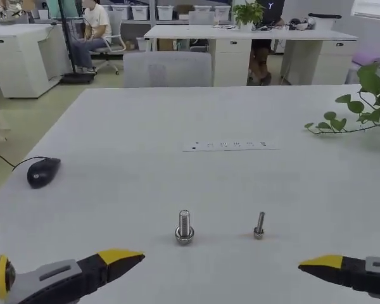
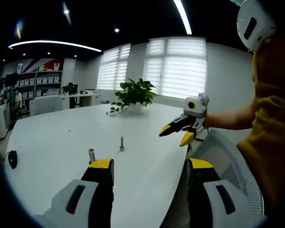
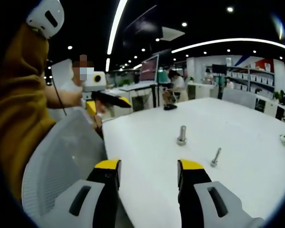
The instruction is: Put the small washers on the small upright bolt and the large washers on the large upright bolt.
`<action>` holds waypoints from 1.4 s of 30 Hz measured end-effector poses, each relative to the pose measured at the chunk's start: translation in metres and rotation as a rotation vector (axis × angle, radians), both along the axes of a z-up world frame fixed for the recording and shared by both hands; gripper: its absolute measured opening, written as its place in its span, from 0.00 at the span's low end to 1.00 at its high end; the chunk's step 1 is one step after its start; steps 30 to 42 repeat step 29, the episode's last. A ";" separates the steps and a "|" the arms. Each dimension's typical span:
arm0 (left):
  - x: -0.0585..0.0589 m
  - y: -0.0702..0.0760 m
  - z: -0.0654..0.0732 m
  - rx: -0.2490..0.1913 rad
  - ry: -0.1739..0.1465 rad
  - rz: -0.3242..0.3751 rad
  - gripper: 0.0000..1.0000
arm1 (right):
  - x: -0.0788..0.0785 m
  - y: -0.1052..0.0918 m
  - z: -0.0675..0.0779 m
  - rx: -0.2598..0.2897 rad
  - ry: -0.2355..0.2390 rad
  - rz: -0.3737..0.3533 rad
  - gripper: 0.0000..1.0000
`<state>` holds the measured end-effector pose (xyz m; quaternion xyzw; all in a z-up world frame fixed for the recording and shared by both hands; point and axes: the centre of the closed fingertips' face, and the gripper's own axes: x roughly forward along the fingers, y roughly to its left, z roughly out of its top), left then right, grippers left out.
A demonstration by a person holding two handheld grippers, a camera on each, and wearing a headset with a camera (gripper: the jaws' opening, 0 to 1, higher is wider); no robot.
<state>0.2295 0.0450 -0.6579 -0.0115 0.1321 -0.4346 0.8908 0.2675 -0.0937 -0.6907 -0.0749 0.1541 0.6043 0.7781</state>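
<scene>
The large bolt (image 1: 184, 227) stands upright near the front middle of the white table (image 1: 177, 126), with a wider metal ring around its base. The small bolt (image 1: 259, 225) stands to its right, also ringed at the foot. My left gripper (image 1: 121, 257) hovers at the front left edge and my right gripper (image 1: 320, 263) at the front right edge, both short of the bolts. In the left gripper view its jaws (image 2: 149, 167) stand open and empty, with both bolts (image 2: 91, 155) (image 2: 122, 143) beyond. The right gripper view shows its jaws (image 3: 148, 167) open and empty.
A black mouse (image 1: 43, 171) lies at the left of the table. A leafy plant (image 1: 361, 104) trails in from the right edge. A paper strip (image 1: 231, 145) lies mid-table. A grey chair (image 1: 168, 68) stands at the far side, and a mesh chair (image 3: 61, 156) at the near edge.
</scene>
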 end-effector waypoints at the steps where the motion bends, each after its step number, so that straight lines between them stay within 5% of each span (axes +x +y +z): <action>1: 0.000 0.000 0.000 0.000 0.002 0.002 0.62 | 0.000 -0.001 0.001 0.005 0.001 -0.014 0.49; 7: -0.001 0.005 0.001 -0.013 0.002 0.027 0.62 | 0.005 -0.013 0.014 0.059 -0.002 -0.099 0.53; 12: -0.003 0.003 0.002 -0.001 0.003 0.009 0.62 | 0.004 -0.012 0.010 0.012 -0.002 -0.056 0.55; 42: 0.001 0.004 0.008 0.007 -0.015 0.008 0.62 | 0.004 -0.010 0.011 -0.004 -0.016 -0.050 0.56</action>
